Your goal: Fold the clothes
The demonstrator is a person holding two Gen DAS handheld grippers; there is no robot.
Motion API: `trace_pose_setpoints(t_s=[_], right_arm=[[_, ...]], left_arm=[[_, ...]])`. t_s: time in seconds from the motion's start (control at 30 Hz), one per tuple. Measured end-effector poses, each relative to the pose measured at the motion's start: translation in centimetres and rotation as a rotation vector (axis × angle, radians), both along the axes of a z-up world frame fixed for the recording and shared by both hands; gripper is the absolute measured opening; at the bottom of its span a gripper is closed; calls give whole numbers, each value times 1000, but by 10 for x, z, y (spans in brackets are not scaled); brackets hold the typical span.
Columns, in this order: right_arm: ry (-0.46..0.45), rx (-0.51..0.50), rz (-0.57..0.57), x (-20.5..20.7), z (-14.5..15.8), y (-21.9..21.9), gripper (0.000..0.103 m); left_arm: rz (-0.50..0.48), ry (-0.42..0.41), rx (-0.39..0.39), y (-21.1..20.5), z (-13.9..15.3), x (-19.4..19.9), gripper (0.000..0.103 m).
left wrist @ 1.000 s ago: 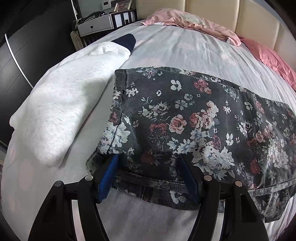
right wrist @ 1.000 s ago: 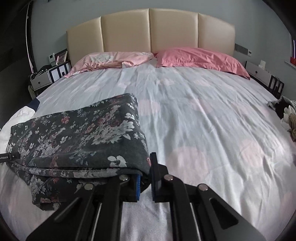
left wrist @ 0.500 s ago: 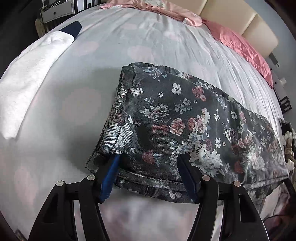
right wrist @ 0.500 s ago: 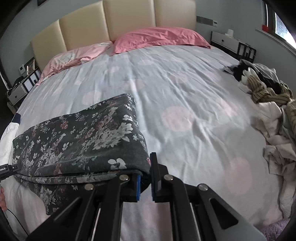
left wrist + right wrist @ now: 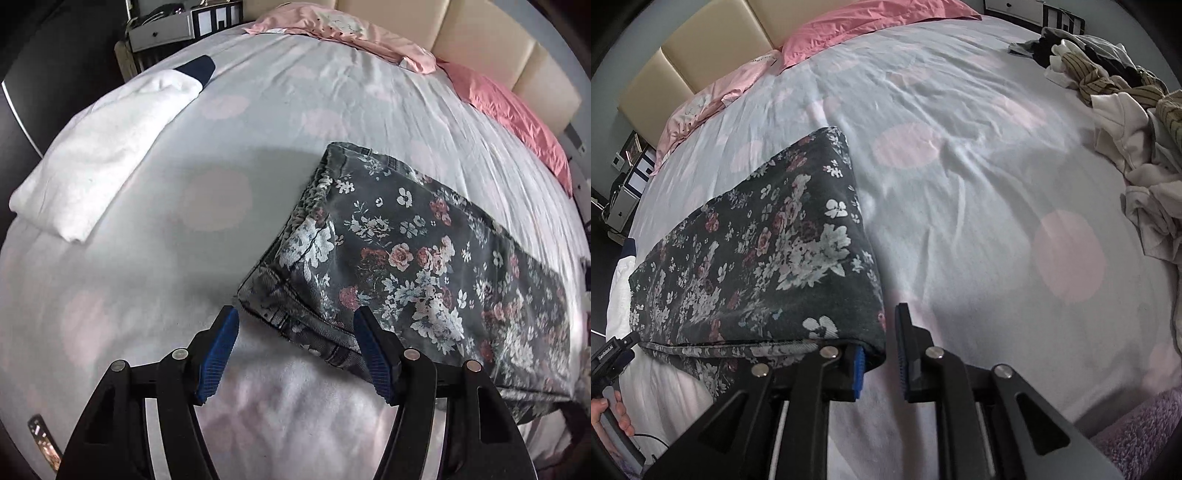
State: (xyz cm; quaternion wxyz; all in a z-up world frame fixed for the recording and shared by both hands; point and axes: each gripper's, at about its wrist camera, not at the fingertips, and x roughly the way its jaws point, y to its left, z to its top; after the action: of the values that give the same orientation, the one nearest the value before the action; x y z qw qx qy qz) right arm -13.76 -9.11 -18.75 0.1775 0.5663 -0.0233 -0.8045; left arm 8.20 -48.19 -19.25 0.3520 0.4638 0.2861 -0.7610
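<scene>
A folded dark floral garment (image 5: pixel 424 266) lies on the bed sheet (image 5: pixel 207 280). My left gripper (image 5: pixel 295 317) hovers over the garment's near left corner. Its jaws are wide open; the hem reaches in beside the right finger (image 5: pixel 373 350), while the left finger (image 5: pixel 218 343) is over bare sheet. In the right wrist view the same garment (image 5: pixel 768 258) has its near right corner draped over my right gripper's left pad (image 5: pixel 857 373). The jaws of the right gripper (image 5: pixel 882 350) are opening, and the right finger (image 5: pixel 905 354) stands apart from the cloth.
A folded white top (image 5: pixel 103 155) with a navy part lies at the bed's far left. A heap of unfolded clothes (image 5: pixel 1126 122) lies at the right edge. Pink pillows (image 5: pixel 857 26) and a beige headboard (image 5: pixel 713 40) are beyond. A hand (image 5: pixel 609 417) holds the other gripper.
The right jaws have parted and let go of the garment's corner. The left gripper has shifted left, so only the hem corner now lies between its fingers. Both views have swung.
</scene>
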Motion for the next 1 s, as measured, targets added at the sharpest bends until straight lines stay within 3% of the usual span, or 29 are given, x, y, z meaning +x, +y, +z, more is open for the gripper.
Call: trace_pose_setpoints(t_s=[0.23, 0.43, 0.53, 0.77, 1.0], right_arm=[[-49, -27, -9, 18, 15, 22, 22], [61, 27, -10, 23, 43, 34, 24], [91, -22, 3, 14, 56, 32, 25], [148, -101, 170, -14, 56, -24, 24], [120, -149, 276, -53, 23, -79, 24]], left_arm=[[-36, 17, 0, 4, 0, -8, 66], [-34, 43, 14, -1, 0, -10, 66], [-45, 64, 18, -1, 2, -14, 66], [-94, 88, -30, -2, 8, -27, 66], [-99, 104, -42, -13, -1, -43, 66]])
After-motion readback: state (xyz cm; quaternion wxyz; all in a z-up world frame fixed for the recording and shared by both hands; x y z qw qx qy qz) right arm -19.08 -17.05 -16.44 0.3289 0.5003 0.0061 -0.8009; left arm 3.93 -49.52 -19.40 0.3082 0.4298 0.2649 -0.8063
